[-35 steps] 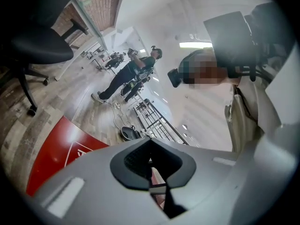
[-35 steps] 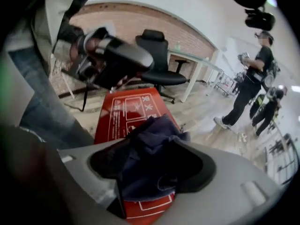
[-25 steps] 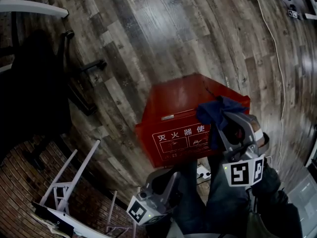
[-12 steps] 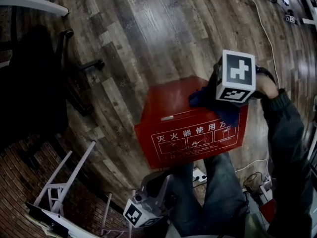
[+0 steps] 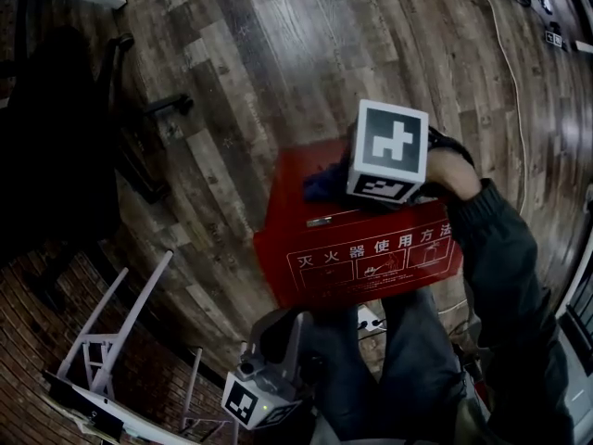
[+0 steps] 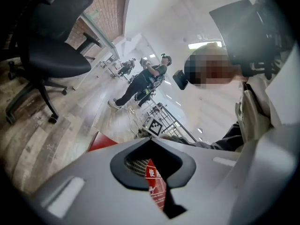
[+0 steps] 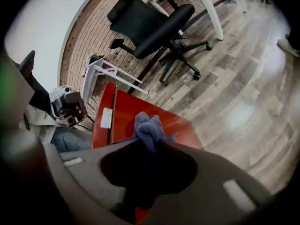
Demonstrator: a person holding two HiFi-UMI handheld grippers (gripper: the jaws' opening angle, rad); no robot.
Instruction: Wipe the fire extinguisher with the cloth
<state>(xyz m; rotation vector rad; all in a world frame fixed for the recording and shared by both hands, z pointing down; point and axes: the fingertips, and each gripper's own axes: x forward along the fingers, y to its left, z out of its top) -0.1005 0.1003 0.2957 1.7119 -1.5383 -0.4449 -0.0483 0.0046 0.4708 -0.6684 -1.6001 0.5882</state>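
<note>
A red fire extinguisher box (image 5: 361, 248) with white printed instructions on its front stands on the wood floor. My right gripper (image 5: 345, 180) hangs over its top, marker cube up, pointing steeply down. Its jaws are closing on a bunched blue cloth (image 5: 324, 182) pinched between them. In the right gripper view the cloth (image 7: 149, 130) sticks out past the gripper (image 7: 147, 146), just above the box lid (image 7: 126, 116). My left gripper (image 5: 281, 324) is low by the person's legs, in front of the box, shut and holding nothing. The box (image 6: 154, 182) shows as a red sliver between its fingers.
A black office chair (image 5: 65, 146) stands at the left, with a white metal frame (image 5: 111, 341) below it by a brick wall. A white cable (image 5: 514, 91) crosses the floor at the right. A power strip (image 5: 371, 321) lies near the legs. Another person (image 6: 140, 81) stands far off.
My right gripper swung from in front of the box up and over its top with the cloth, then down and left. The left gripper shifted slightly.
</note>
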